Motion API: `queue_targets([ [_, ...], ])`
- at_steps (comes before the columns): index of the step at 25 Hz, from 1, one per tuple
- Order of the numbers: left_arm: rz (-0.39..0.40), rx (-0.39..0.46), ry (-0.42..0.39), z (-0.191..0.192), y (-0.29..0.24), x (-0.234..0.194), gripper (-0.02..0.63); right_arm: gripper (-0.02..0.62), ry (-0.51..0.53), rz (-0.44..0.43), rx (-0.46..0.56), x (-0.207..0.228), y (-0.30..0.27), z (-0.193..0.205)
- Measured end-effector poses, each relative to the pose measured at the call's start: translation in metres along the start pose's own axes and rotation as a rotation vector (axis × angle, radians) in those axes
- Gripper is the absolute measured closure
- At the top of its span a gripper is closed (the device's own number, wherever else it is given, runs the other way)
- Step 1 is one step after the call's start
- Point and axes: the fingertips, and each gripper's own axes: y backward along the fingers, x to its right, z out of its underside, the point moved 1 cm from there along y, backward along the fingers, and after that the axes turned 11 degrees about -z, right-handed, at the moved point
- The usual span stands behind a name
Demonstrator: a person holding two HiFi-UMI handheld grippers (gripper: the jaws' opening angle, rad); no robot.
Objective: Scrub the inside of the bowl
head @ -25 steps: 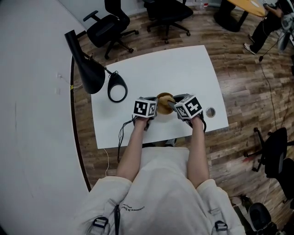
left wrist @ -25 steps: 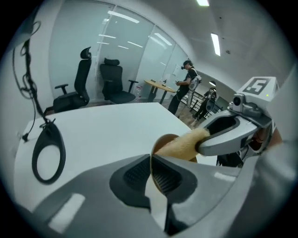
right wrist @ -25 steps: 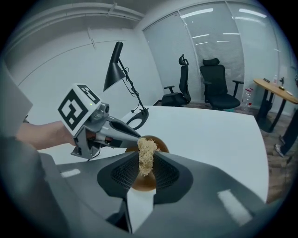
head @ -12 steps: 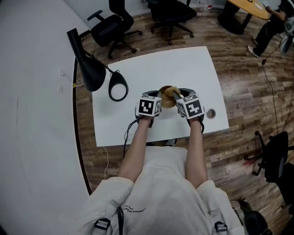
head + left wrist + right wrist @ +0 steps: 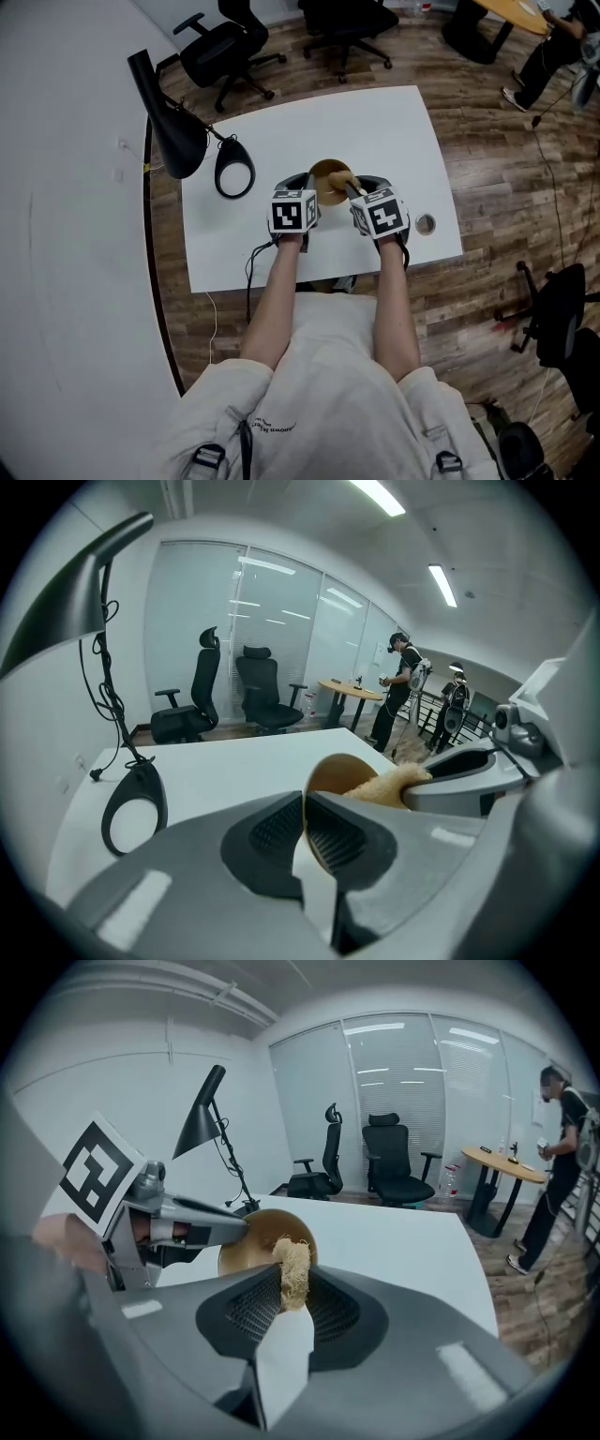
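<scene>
white table: near edge hidden by the person's arms | black desk lamp: at its left corner | tan bowl: tipped up near the front edge, lower part hidden behind both grippers | left gripper: jaws pinched on the bowl's rim | right gripper: clamped on a fibrous scrub pad reaching into the bowl | small round object: too small to tell

The counter lies open across its far half. A lamp blocks the left edge, a small round object the right edge, the bowl the near middle.
</scene>
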Motion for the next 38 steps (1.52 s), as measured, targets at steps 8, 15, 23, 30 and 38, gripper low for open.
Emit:
queue_targets([
  [8,-0.024,0.036,0.039,-0.009,0.003,-0.008,0.591,0.494,0.049,-0.077,-0.063,-0.018,-0.006,0.002],
  [15,0.001,0.034,0.048,-0.009,0.003,-0.004,0.591,0.495,0.06,-0.156,-0.066,-0.038,-0.014,-0.002],
  [23,0.045,0.02,0.027,-0.004,0.001,0.009,0.591,0.495,0.035,-0.165,-0.02,-0.038,-0.013,-0.009],
  [30,0.068,0.001,-0.017,0.003,0.001,0.021,0.591,0.495,0.009,-0.118,0.027,-0.025,-0.008,-0.013],
  [38,0.119,-0.034,-0.067,0.012,-0.004,0.032,0.591,0.494,-0.015,-0.016,0.057,-0.001,0.003,-0.011],
])
